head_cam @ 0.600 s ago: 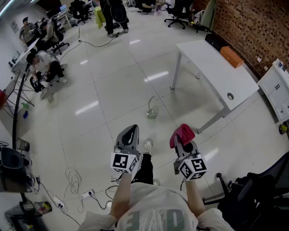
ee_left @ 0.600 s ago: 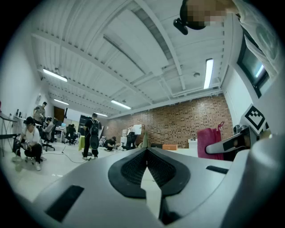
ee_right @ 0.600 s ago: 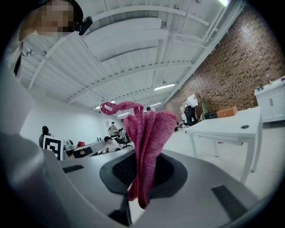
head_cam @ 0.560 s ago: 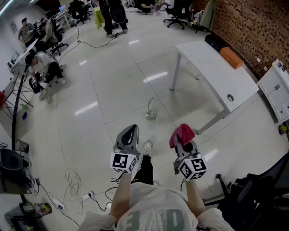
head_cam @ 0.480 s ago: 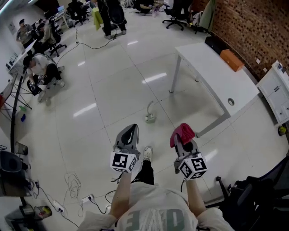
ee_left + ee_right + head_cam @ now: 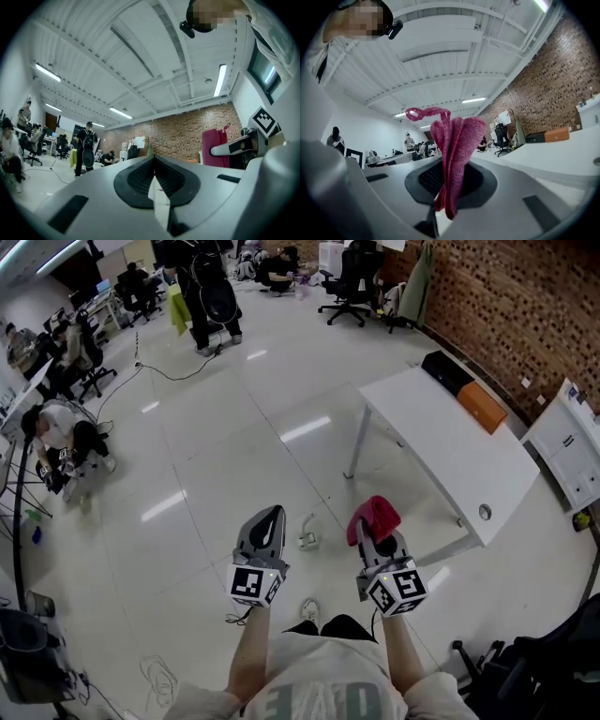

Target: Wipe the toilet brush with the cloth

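Observation:
A small whitish toilet brush with an upright handle stands on the glossy floor, just ahead of and between my two grippers. My left gripper is held level, shut, with nothing between its pads. To its right, my right gripper is shut on a red cloth, which sticks up in folds out of the jaws. The right gripper view shows that cloth pinched between the black pads. From the left gripper view the cloth appears at the right.
A white table stands ahead on the right, bearing an orange box and a black one. A white cabinet is at far right, a dark chair at lower right. People and office chairs fill the far left and back. My shoe shows below.
The view has moved forward across the floor; the toilet brush now lies closer, right in front of the grippers. Both grippers keep their pose, and the cloth stays in the right one.

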